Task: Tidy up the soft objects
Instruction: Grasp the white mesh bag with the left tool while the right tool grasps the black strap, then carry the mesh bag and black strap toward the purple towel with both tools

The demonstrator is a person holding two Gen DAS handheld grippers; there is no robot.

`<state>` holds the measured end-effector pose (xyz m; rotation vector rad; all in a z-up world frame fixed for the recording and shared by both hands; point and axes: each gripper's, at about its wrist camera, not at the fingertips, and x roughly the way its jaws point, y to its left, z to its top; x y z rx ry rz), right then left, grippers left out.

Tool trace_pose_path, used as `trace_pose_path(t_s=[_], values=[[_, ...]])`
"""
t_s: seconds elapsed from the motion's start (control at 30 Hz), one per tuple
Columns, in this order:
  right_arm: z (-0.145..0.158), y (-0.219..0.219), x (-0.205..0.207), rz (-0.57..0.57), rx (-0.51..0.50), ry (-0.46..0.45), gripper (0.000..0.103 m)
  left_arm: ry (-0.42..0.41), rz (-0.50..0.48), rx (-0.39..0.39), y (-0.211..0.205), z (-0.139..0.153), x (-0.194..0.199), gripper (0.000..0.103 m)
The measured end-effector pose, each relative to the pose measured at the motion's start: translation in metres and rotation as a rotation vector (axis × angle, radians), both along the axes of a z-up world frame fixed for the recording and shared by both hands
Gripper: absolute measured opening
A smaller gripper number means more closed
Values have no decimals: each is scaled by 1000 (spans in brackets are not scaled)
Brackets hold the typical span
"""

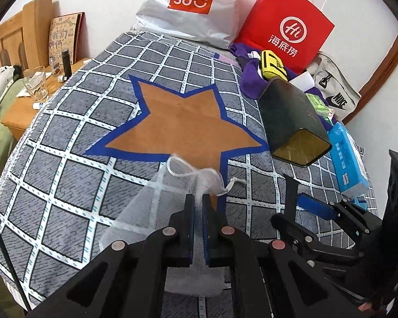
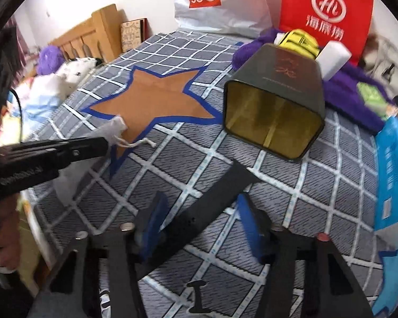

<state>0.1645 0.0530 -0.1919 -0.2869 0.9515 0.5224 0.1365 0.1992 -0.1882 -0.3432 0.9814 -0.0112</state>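
Pinching a mesh bag (image 1: 156, 206), the left gripper (image 1: 198, 201) is shut tight. The right gripper (image 2: 201, 212) is straddling a black strap (image 2: 199, 212), jaws part open, seemingly not gripping.

- The left gripper (image 1: 198, 206) points steeply down over the near part of the bed, its jaws pressed together on a white mesh pouch (image 1: 156, 206).
- The right gripper (image 2: 199, 220) also tilts steeply down, just beside the left one, jaws partly apart with a black strap (image 2: 199, 212) lying between its blue pads (image 2: 248, 225).
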Motion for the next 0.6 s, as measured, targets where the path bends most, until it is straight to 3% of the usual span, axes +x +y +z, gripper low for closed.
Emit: trace_pose_path(t_s=[0.07,0.17,0.27,0.43,0.6], values=[[2,2,-4,50,2,-7,28,6,-3,-2,-2,-1,1,6],[5,-11,-6,61,31,15,20,8,-1,-2,-4,2,-1,6],[13,-29,-6,66,112,64,5,5,-15,-10,-9,7,-4,6],[23,-53,-13,29,100,53,5,4,-49,2,-26,10,-3,6],[14,-53,-8,37,102,79,13,19,-47,-2,-30,11,-4,6]])
